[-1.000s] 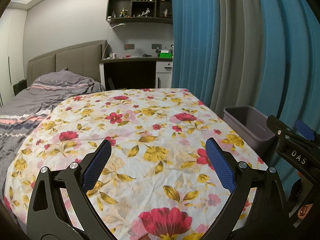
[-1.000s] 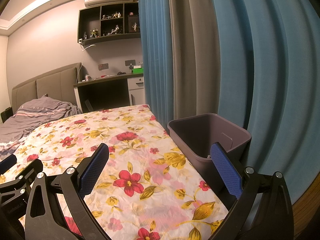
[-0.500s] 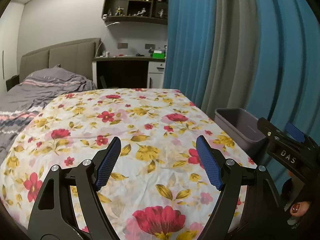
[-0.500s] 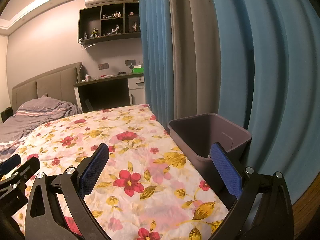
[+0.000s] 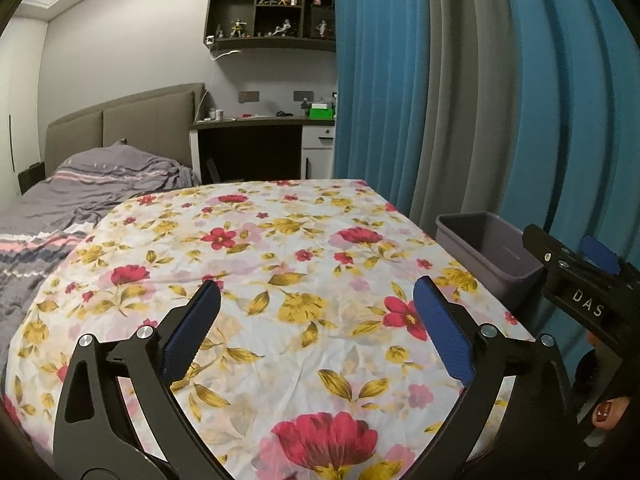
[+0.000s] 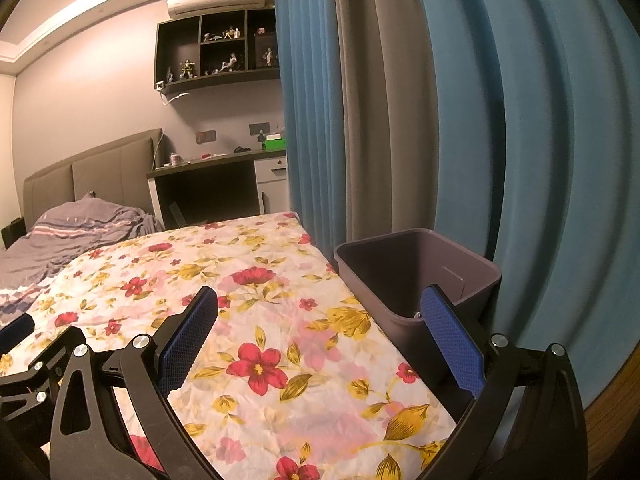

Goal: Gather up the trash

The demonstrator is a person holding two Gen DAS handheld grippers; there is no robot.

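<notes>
- No loose trash was visible on the floral sheet [image 5: 304,320]; nothing to collect lay between or ahead of either claw.
- Purple bin [image 6: 416,276] stood at the sheet's right edge, just beyond the right gripper's [image 6: 320,336] right pad and close in front of it. Something small and pale showed at the bin's bottom, too small to identify. Judged: bin parked against the bed edge so items can be dropped in with a short reach.
- Right gripper: jaws wide, nothing between them, held above the sheet and tilted slightly downward.
- Left gripper [image 5: 316,328]: jaws wide and empty, having just been opening; only bare sheet showed between the pads. The bin [image 5: 488,252] lay ahead and to its right, with the other gripper's black frame [image 5: 580,280] near its right side.
- A fingertip with dark nail polish [image 5: 608,414] showed at the lower right of the left view.
- Both claws faced the same way along the bed, side by side. Judged: either collection is finished or it is pending.
- Further out: grey striped bedding [image 5: 80,200] ahead left, blue-grey curtain [image 6: 400,120] behind the bin.
</notes>
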